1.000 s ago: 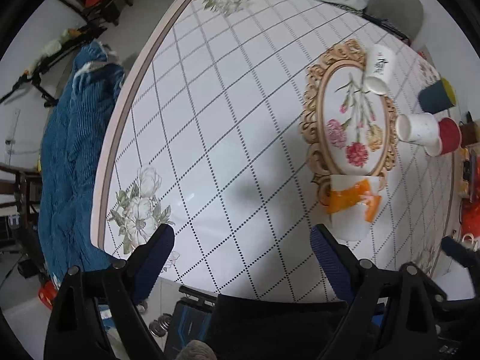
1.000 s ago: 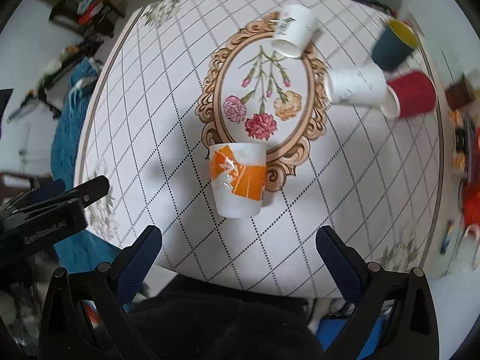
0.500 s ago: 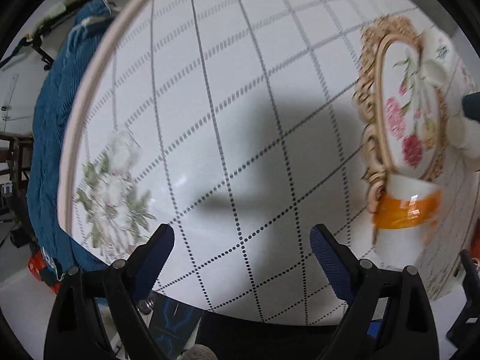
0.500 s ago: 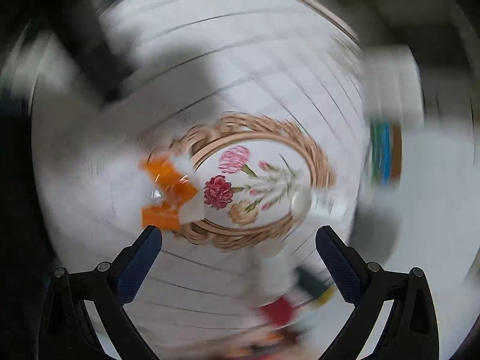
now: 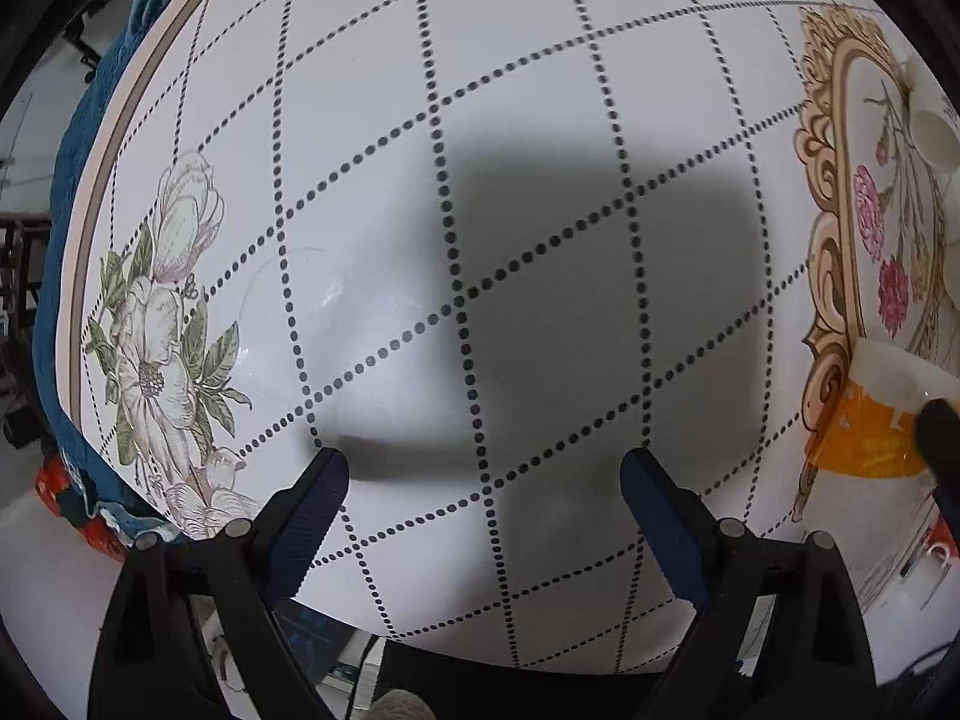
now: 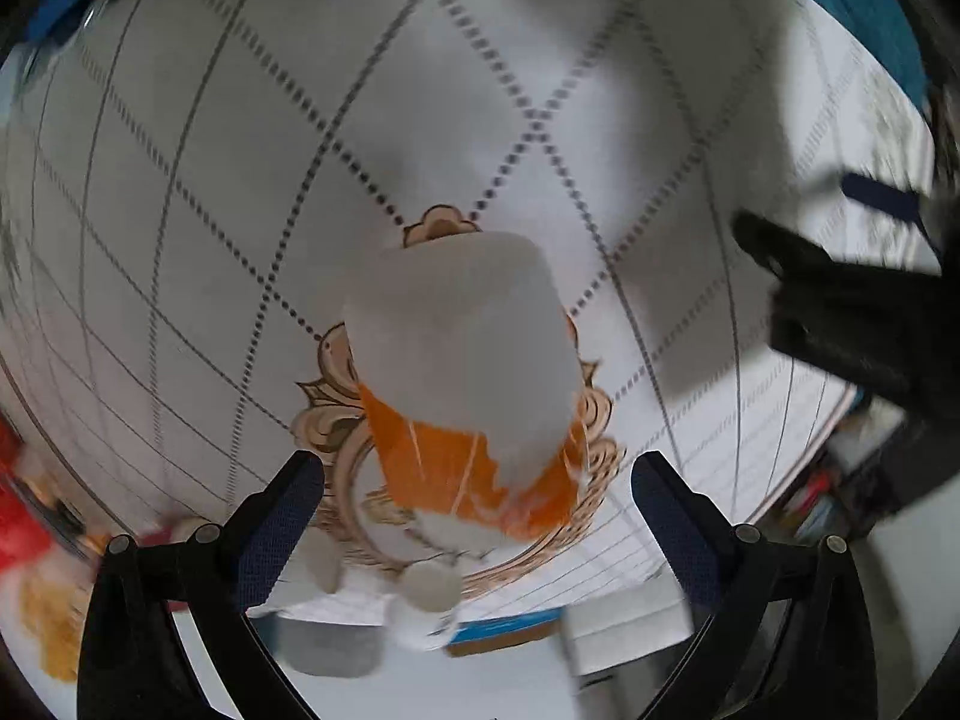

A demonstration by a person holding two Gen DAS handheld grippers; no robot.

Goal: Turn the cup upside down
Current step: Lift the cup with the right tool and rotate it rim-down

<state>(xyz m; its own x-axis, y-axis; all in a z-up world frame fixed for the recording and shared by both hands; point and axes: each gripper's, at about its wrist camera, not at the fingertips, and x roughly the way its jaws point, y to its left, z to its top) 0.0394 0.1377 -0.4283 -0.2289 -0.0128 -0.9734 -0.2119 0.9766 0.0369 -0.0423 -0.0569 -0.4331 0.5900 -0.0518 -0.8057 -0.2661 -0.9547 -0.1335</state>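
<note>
A white cup with an orange band [image 6: 465,384] stands on the table at the edge of the gold-framed flower print. In the right wrist view it sits just ahead of my open right gripper [image 6: 477,480], between the two fingers but not touched; this view is turned around and blurred. The same cup shows at the right edge of the left wrist view [image 5: 882,420]. My left gripper [image 5: 483,474] is open and empty, low over bare tablecloth [image 5: 480,180], well left of the cup. It also shows at the right of the right wrist view [image 6: 852,300].
Another white cup [image 5: 933,138] lies on the flower print at the far right. Small white cups [image 6: 426,588] and a red blur [image 6: 18,516] sit behind the orange cup. The table's edge [image 5: 108,150] curves on the left, with a blue cloth [image 5: 72,120] beyond.
My right gripper has swung round to the cup's far side and come in close, so the cup sits between its fingers. My left gripper has dropped lower over the bare table.
</note>
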